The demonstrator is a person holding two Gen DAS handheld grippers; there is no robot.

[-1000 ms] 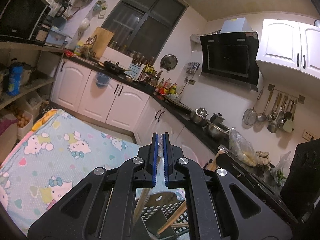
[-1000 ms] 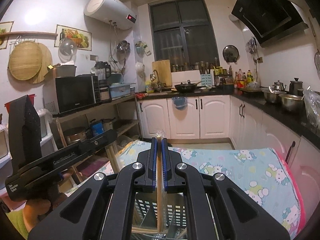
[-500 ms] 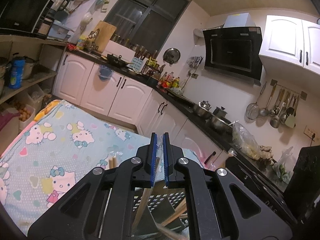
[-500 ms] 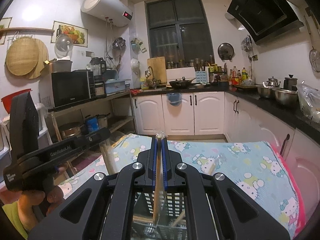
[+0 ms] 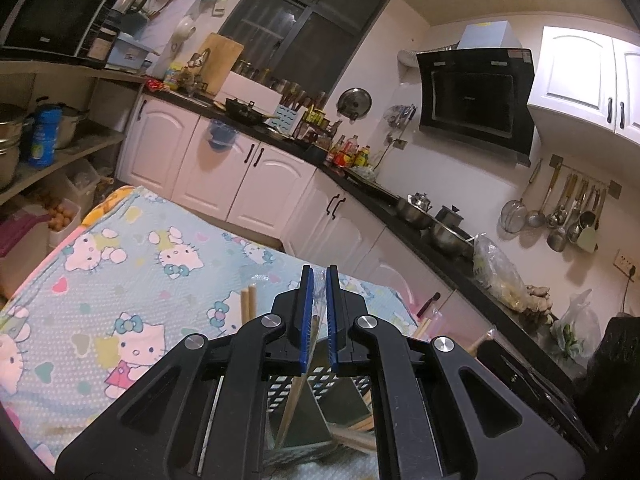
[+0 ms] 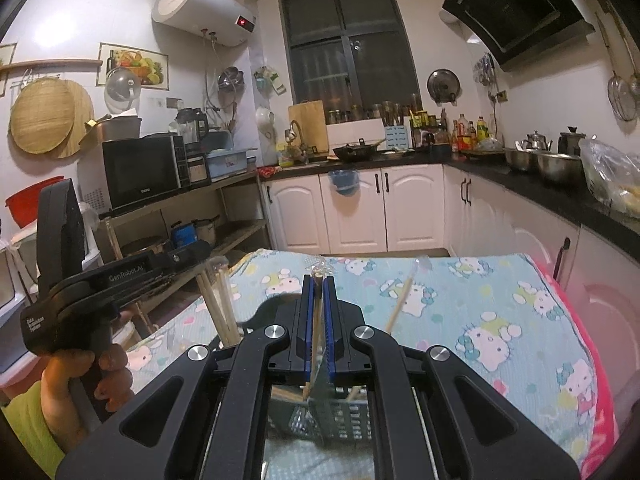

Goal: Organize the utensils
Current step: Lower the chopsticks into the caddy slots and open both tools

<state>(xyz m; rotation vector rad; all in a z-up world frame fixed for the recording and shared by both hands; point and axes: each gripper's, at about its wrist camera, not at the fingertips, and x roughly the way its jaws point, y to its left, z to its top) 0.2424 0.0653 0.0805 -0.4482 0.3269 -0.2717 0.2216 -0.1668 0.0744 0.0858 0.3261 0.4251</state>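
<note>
My left gripper (image 5: 318, 312) is shut on a wooden chopstick (image 5: 295, 394) in a clear wrapper, which slants down into a dark perforated utensil basket (image 5: 344, 386) right below. Two more chopsticks (image 5: 246, 304) stand up just left of the pads. My right gripper (image 6: 318, 320) is likewise shut on a plastic-wrapped chopstick (image 6: 309, 380), whose tip hangs over the same basket (image 6: 344, 416). In the right wrist view a bunch of chopsticks (image 6: 218, 308) stands at the left and a single one (image 6: 400, 300) leans to the right. A hand (image 6: 76, 376) holds the left gripper (image 6: 202, 247) at the left.
The basket stands on a table under a blue cat-print cloth (image 5: 140, 280) with a pink edge (image 6: 600, 380). A black counter (image 5: 440, 240) with pots and white cupboards runs along the far and right sides. Open shelves (image 6: 224, 236) with a microwave stand to the left.
The right gripper has come down with its chopstick towards the basket. More of the cloth shows, and standing chopsticks have come into both views. Both grips are unchanged.
</note>
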